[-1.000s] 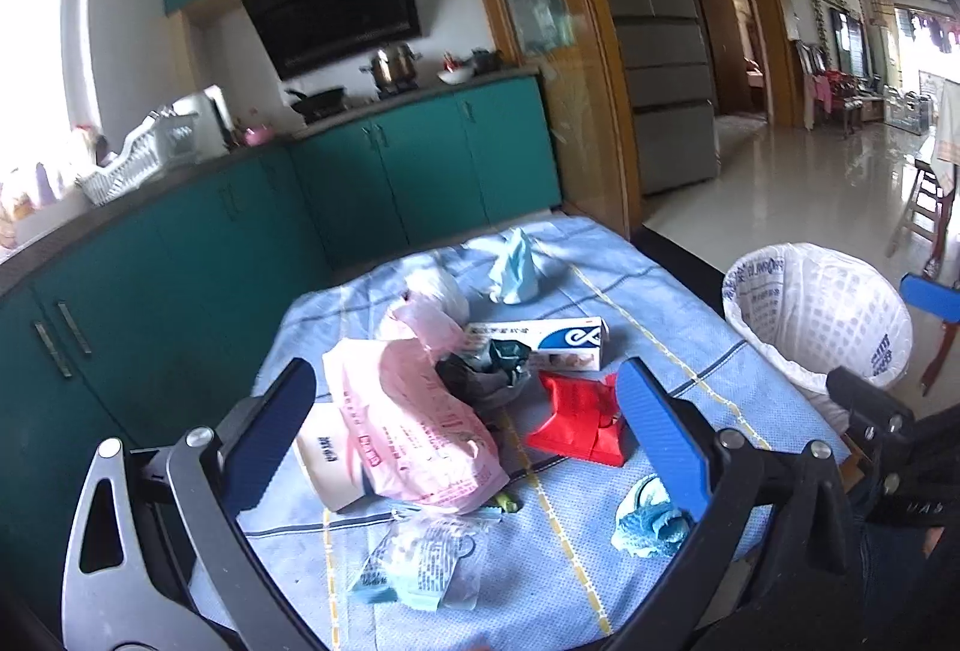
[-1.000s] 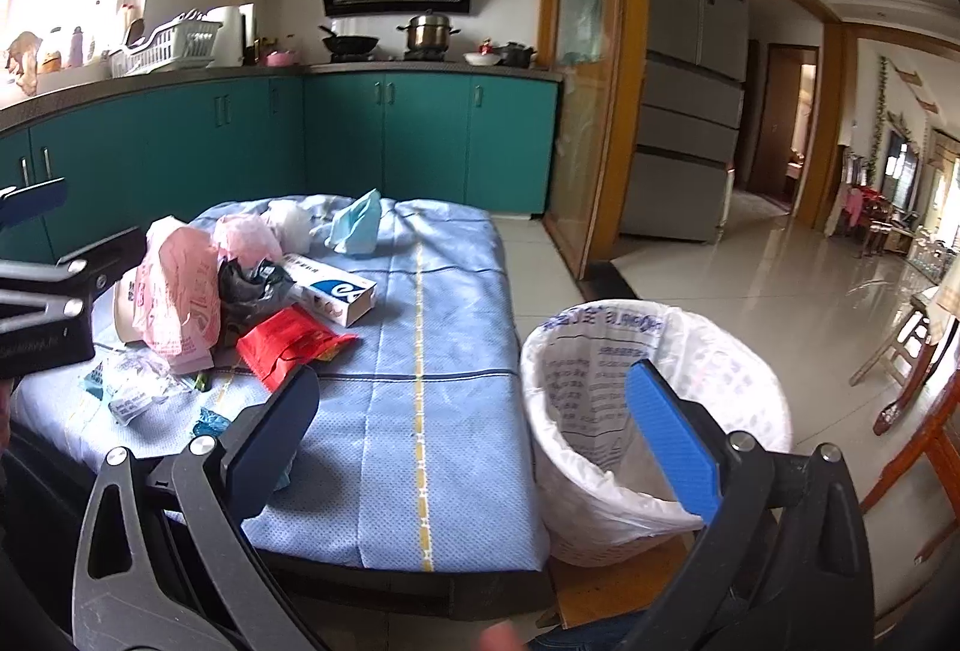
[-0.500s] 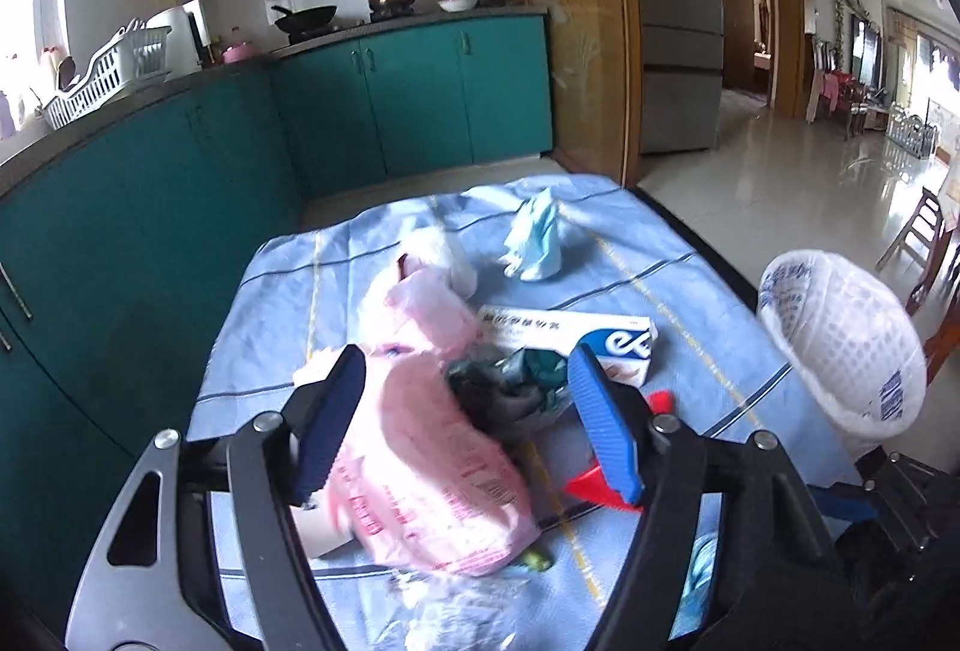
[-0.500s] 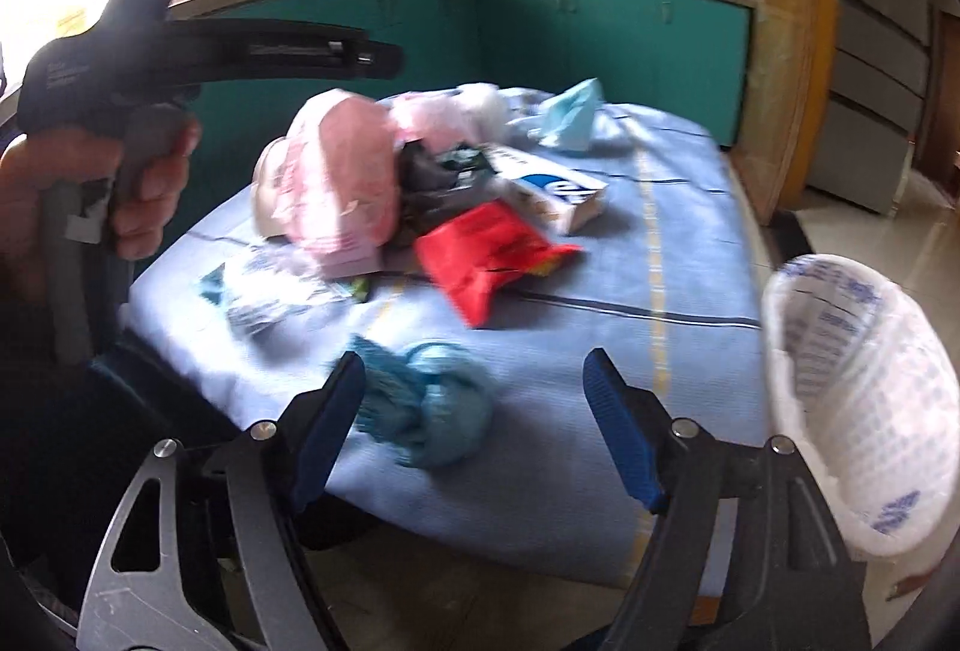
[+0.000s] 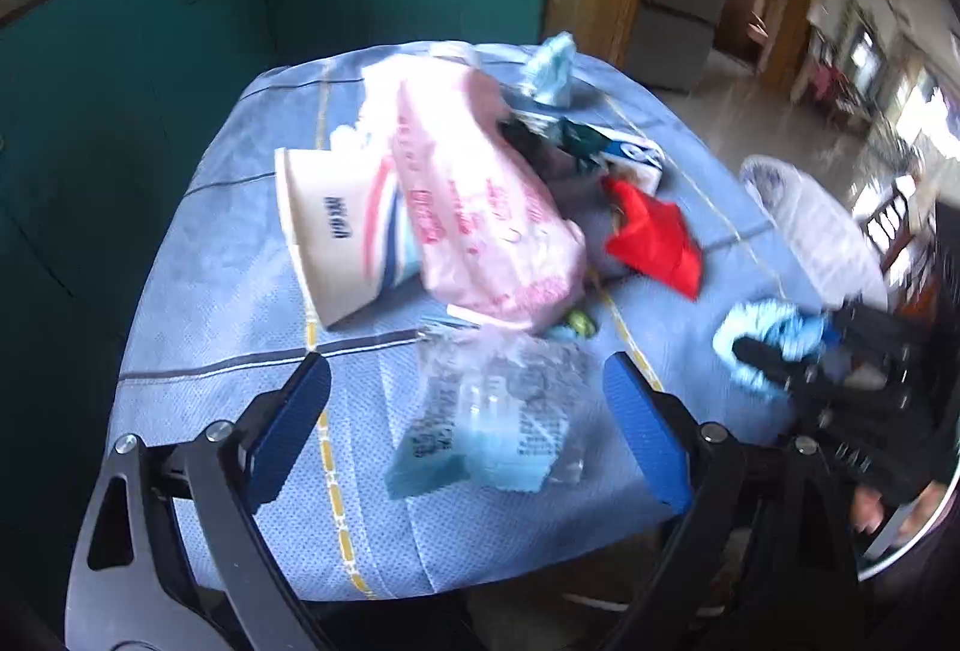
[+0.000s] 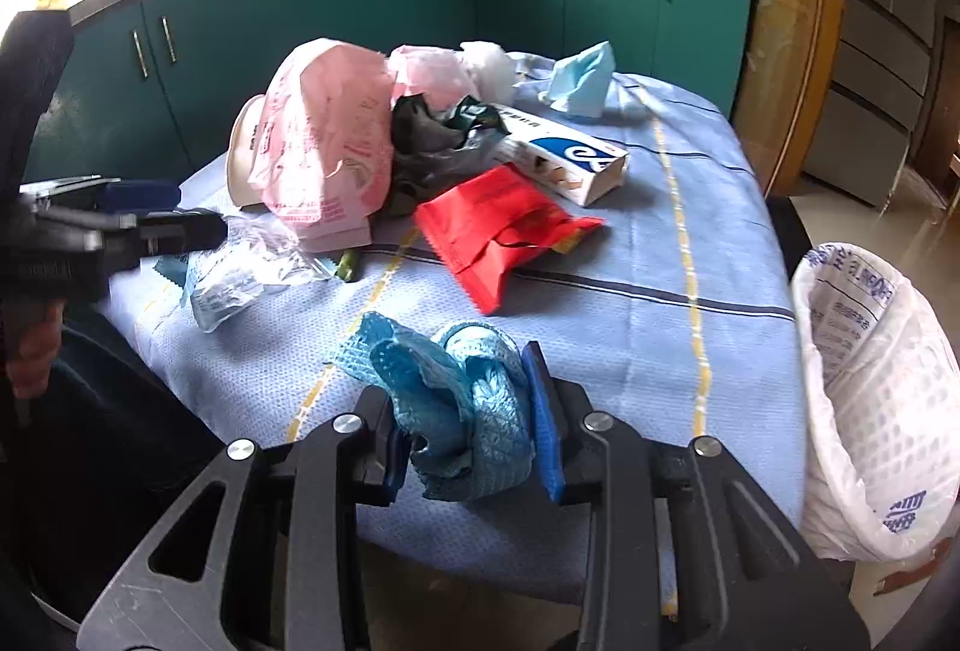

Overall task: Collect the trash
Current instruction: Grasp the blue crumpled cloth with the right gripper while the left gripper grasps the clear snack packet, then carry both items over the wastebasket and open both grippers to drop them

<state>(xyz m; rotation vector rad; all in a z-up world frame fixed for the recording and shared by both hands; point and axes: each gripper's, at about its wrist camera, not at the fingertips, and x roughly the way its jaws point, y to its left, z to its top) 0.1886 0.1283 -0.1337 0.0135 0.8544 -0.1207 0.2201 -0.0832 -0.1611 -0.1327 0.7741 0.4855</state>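
Crumpled blue cloth (image 6: 462, 411) pinched between the pads of the right gripper (image 6: 474, 447), at the near edge of the table (image 6: 690, 327), low over the blue tablecloth; whether lifted clear or touching cannot be told. White-lined trash basket (image 6: 870, 411) just off the table's right edge, mouth tilted toward the table. Judged step: first piece of trash grasped, not yet carried. Next move, by that reading: lift clear of the tablecloth, swing right past the table edge, bring over the basket's mouth, then release; care needed with loose cloth ends dragging on the table.

Left gripper (image 5: 468, 429) wide open, hovering at the near-left part of the table, jaws standing either side of a clear plastic wrapper (image 5: 498, 411) without touching it; likely the next pick.

Farther in, toward the table's middle: pink plastic bag (image 6: 327, 141) heaped over a white paper cup (image 5: 336, 231), red packet (image 6: 498, 225), white-and-blue box (image 6: 570, 159), dark crumpled bag (image 6: 432, 129); pale blue tissue (image 6: 582, 81) near the far edge.

Only in the right wrist view: the closed grip on the cloth, seen sharply, and the basket's full depth. Only in the left wrist view: the paper cup's printed side and the wrapper framed between open jaws; much motion blur there, the right gripper (image 5: 774, 357) just a dark shape on the cloth at the right edge.
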